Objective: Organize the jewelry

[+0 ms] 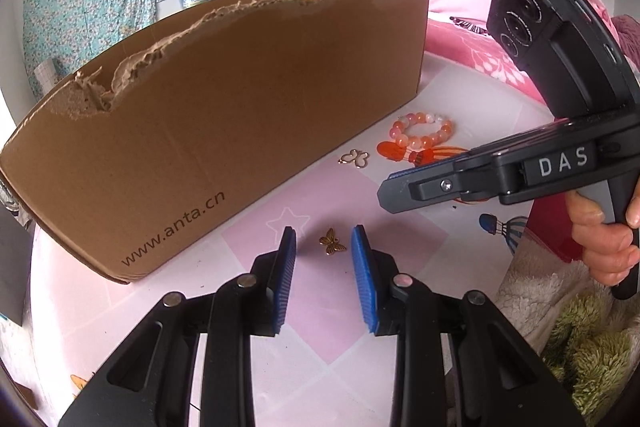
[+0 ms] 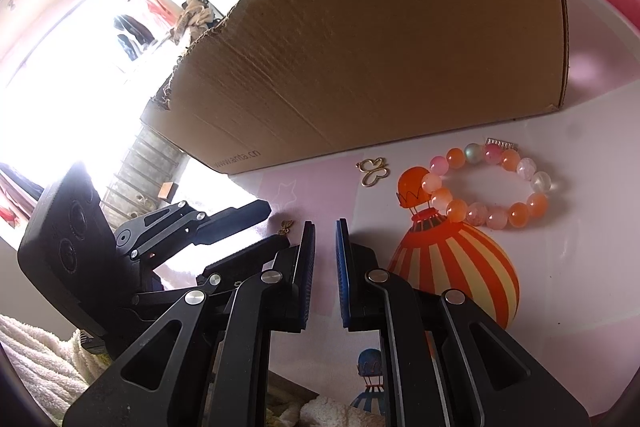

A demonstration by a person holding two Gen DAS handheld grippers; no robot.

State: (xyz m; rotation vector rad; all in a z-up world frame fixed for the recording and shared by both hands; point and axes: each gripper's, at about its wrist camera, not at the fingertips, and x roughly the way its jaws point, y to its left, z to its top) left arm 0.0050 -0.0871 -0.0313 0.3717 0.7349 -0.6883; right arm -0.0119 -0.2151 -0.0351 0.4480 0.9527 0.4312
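A small bronze butterfly charm (image 1: 332, 242) lies on the pink tabletop between the blue pads of my open left gripper (image 1: 323, 241), not touched. A gold outline butterfly charm (image 1: 354, 158) and an orange-pink bead bracelet (image 1: 425, 132) lie further on beside the cardboard box (image 1: 224, 131). My right gripper (image 2: 325, 227) is open with a narrow gap and holds nothing. In the right wrist view the bracelet (image 2: 490, 185), the outline charm (image 2: 373, 170) and the bronze charm (image 2: 286, 226) lie ahead of it. The right gripper also shows in the left wrist view (image 1: 394, 183).
The box (image 2: 380, 47) has a torn top edge and stands close behind the jewelry. The tabletop (image 2: 580, 267) carries printed balloon pictures. A fluffy cream and green blanket (image 1: 580, 323) lies at the table's right edge. A person in pink lies on a bed behind.
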